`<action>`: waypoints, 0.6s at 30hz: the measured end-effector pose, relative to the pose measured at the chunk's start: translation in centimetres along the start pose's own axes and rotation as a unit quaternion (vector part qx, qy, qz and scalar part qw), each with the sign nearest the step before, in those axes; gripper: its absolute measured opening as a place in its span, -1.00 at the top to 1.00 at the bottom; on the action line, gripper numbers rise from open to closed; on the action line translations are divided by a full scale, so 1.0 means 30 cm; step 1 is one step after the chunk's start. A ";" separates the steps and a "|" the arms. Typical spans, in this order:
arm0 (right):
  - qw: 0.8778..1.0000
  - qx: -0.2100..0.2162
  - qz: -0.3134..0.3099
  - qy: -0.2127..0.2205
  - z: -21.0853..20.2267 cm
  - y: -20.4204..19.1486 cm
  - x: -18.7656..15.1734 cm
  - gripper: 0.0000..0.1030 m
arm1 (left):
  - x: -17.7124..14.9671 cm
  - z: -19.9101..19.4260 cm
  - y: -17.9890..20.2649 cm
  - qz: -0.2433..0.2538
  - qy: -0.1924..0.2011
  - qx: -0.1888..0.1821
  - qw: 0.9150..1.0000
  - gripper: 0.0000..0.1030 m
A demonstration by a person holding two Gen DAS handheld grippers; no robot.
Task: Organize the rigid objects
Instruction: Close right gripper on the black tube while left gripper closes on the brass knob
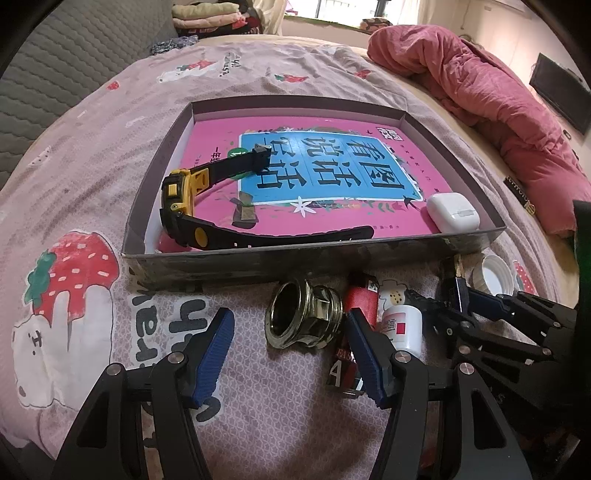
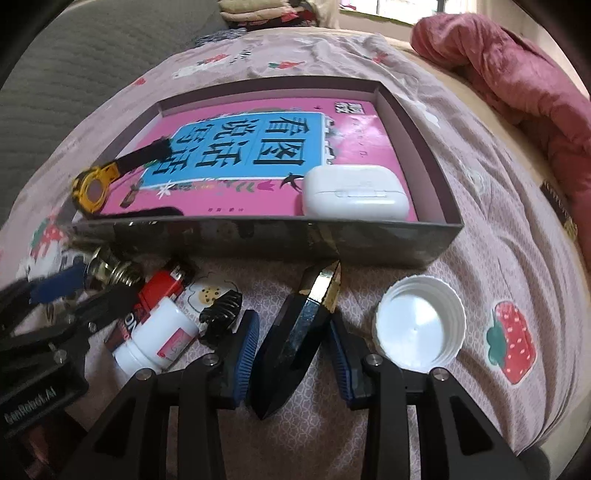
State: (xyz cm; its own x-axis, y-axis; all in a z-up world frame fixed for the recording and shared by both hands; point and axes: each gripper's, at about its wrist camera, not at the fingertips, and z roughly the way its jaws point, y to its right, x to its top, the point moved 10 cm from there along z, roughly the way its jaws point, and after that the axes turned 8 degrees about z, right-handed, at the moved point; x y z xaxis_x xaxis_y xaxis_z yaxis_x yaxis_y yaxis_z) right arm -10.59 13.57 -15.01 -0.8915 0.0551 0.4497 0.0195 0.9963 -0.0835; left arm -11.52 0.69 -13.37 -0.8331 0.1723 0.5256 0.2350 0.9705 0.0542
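A shallow cardboard box on the bed holds a pink book, a yellow-black watch and a white earbud case. In front of it lie a brass fitting, a red lighter, a white pill bottle, a black hair clip, black-gold scissors and a white cap. My left gripper is open, the fitting between its fingertips. My right gripper is open around the scissors.
The bed is covered by a pink strawberry-print sheet. A rumpled red quilt lies at the right. Folded clothes are stacked at the far end. A grey quilted headboard is at the left.
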 end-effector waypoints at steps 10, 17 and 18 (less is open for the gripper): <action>0.998 0.041 -0.055 -0.005 -0.054 -0.026 -0.049 0.51 | -0.003 -0.001 -0.009 -0.004 -0.003 -0.007 1.000 -0.27; 0.998 0.047 -0.031 -0.002 -0.038 -0.008 -0.040 0.53 | -0.005 0.007 -0.006 -0.001 -0.004 -0.006 1.000 -0.28; 0.998 0.049 -0.024 -0.004 -0.032 -0.005 -0.037 0.54 | -0.006 0.009 -0.006 -0.002 -0.005 -0.007 1.000 -0.28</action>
State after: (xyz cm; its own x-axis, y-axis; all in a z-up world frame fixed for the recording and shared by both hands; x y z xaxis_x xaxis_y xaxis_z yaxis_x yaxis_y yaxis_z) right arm -9.17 13.42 -14.63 -0.8935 0.0060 0.4491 -0.0681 0.9865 -0.1486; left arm -11.53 0.53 -13.71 -0.8387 0.1703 0.5172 0.2390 0.9686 0.0687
